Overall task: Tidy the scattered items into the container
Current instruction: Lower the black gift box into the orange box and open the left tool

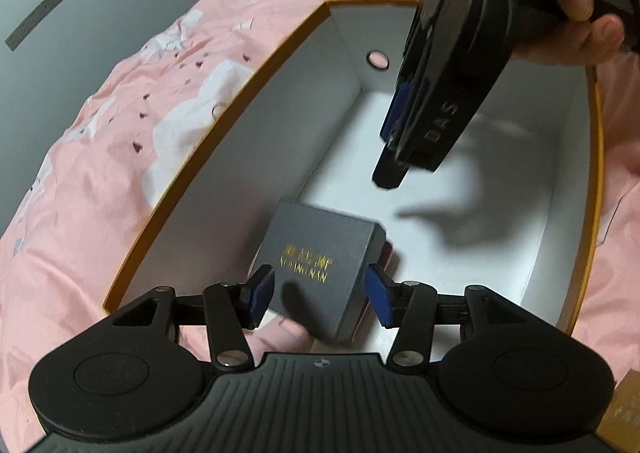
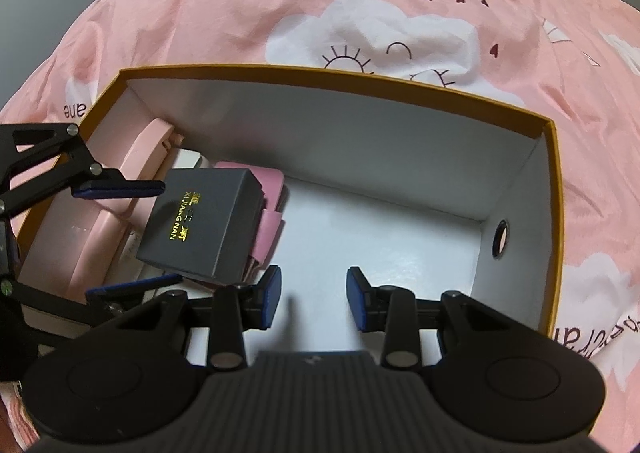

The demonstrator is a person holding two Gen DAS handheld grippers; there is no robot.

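An orange-rimmed cardboard container [image 1: 224,125] [image 2: 320,77] with white inside stands on a pink bedsheet. A grey box with gold lettering [image 1: 320,253] [image 2: 208,221] lies tilted in its left end, on top of pink items [image 2: 100,213] [image 2: 272,189]. My left gripper [image 1: 320,293] [image 2: 168,233] straddles the grey box; its blue pads [image 1: 378,297] stand just off the box's sides. My right gripper [image 2: 312,293] [image 1: 394,169] hangs inside the container over the bare white floor, open with nothing between its fingers.
A round finger hole [image 2: 500,239] [image 1: 378,60] pierces the container's end wall. The right half of the container floor [image 2: 400,237] is bare. A hand [image 1: 580,13] holds the right gripper. A tan box corner [image 1: 624,413] lies outside the container.
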